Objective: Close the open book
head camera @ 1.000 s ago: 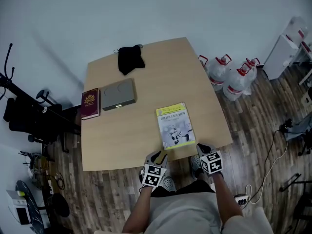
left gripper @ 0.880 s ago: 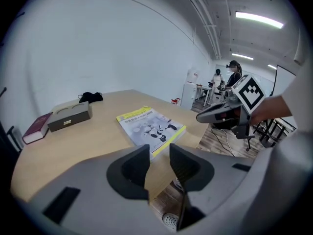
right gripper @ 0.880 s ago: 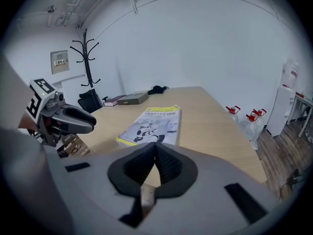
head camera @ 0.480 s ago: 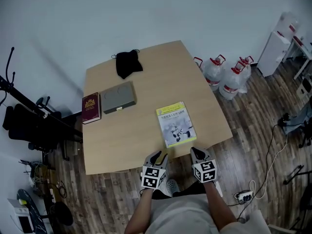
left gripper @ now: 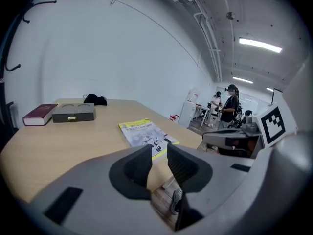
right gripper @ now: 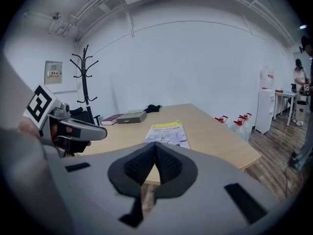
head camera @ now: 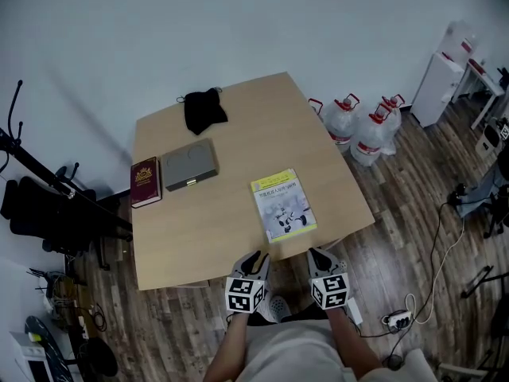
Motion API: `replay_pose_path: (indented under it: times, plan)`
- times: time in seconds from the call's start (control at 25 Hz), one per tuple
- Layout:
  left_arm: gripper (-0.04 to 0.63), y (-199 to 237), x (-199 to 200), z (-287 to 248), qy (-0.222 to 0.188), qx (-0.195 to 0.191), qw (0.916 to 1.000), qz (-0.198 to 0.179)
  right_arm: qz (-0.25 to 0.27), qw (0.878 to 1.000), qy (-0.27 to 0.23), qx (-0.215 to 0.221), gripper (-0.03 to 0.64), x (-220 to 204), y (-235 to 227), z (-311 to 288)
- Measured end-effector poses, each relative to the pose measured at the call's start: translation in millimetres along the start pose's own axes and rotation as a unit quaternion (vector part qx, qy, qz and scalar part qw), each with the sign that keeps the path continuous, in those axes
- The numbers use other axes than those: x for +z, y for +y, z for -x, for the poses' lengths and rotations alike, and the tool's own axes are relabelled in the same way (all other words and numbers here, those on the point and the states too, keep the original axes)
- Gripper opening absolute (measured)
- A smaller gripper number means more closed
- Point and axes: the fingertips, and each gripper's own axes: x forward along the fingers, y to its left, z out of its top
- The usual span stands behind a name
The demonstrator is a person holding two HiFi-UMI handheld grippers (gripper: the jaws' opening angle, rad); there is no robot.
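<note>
The book (head camera: pixel 283 205) lies shut and flat near the table's front edge, its yellow and white cover facing up; it also shows as the book (left gripper: pixel 146 131) and the book (right gripper: pixel 166 131) in the two gripper views. My left gripper (head camera: pixel 256 259) hangs just off the front edge, left of the book. Its jaws stand a little apart and are closing, with nothing between them (left gripper: pixel 160 151). My right gripper (head camera: pixel 316 255) hangs off the edge just below the book's near right corner, shut and empty (right gripper: pixel 155 148).
On the wooden table (head camera: pixel 215 229) lie a maroon book (head camera: pixel 145 181), a grey box (head camera: pixel 189 165) and a black cloth (head camera: pixel 203 110) at the far left. Water jugs (head camera: pixel 362 134) stand on the floor at the right, a black chair (head camera: pixel 48 209) at the left.
Both grippers have drawn back from the table's front edge toward the person, the right one also shifting left. The book has not moved.
</note>
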Motion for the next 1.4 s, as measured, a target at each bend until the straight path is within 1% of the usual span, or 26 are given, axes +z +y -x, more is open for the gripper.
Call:
replay_pose_path:
  times: [0.12,0.28,0.6,0.8,1.12,1.4]
  plan:
    - [0.103,-2,-3,-2,0.004,-0.004,1.0000,0.001,-0.007,1.000,0.002,0.003,0.008,-4,-2,1]
    - [0.089,-4,-3,-3,0.003,-0.014,0.9998,0.016,-0.012,1.000,0.005,0.008,0.008,-7,-2,-2]
    - [0.040,4,5,-5,-0.006,0.000,0.9998,0.018,-0.011,1.000,0.016,0.025,0.008,-4,2,-13]
    - [0.023,4,9,-5,-0.014,0.004,0.9998,0.017,-0.003,0.999,0.012,0.049,0.008,6,14,-17]
    - [0.021,6,10,-5,-0.016,0.001,0.9998,0.009,0.015,0.997,0.014,0.078,0.008,12,36,-20]
    - [0.021,5,8,-2,-0.012,-0.012,0.9997,0.018,0.016,0.997,0.015,0.074,0.008,10,37,-20]
